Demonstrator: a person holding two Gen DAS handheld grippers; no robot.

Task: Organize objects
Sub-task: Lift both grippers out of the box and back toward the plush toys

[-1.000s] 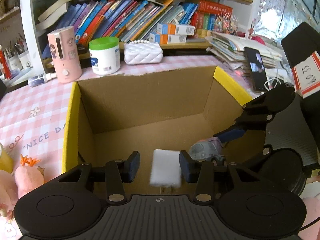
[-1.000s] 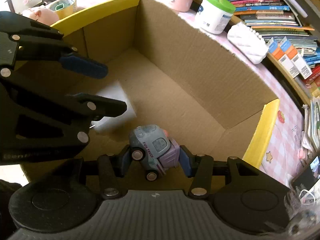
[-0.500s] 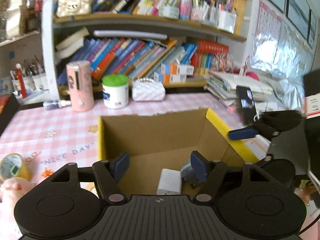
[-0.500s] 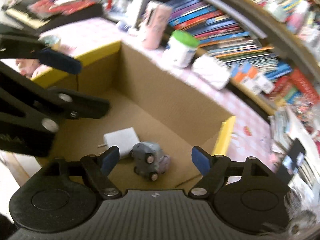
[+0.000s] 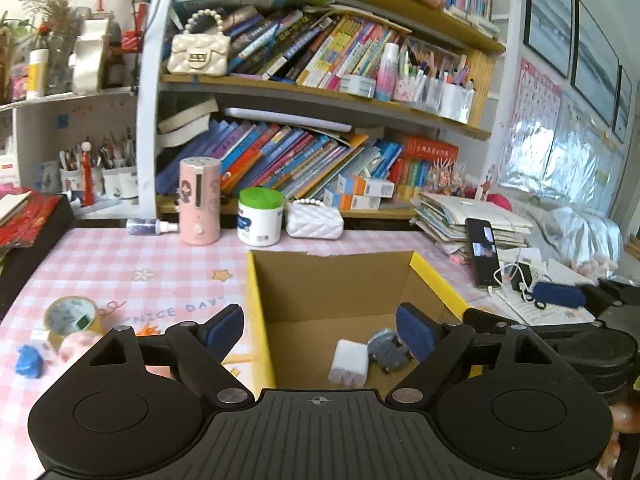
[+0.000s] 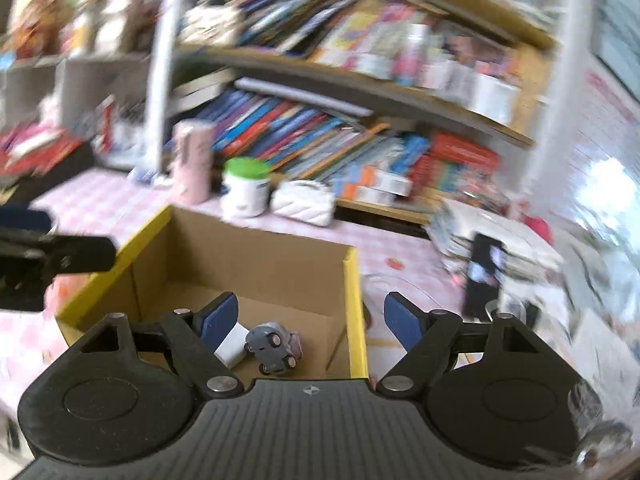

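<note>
Both grippers gape empty, jaws just opened: left gripper (image 5: 318, 328), right gripper (image 6: 310, 316). The charger (image 5: 348, 362) and toy truck (image 5: 390, 350) lie touching in the box (image 5: 256, 300). Tape (image 5: 70, 318) sits at the left gripper's 9 o'clock, nearer the left hand.

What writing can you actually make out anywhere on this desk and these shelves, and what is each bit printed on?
"NICE DAY": on the pink checked tablecloth, left of the cardboard box.
Label on the green-lidded white jar: too small to read.
Red box on the shelf: print too small to read.
Book spines and wall chart: too small or blurred.
The right wrist view is too blurred for any text.
</note>
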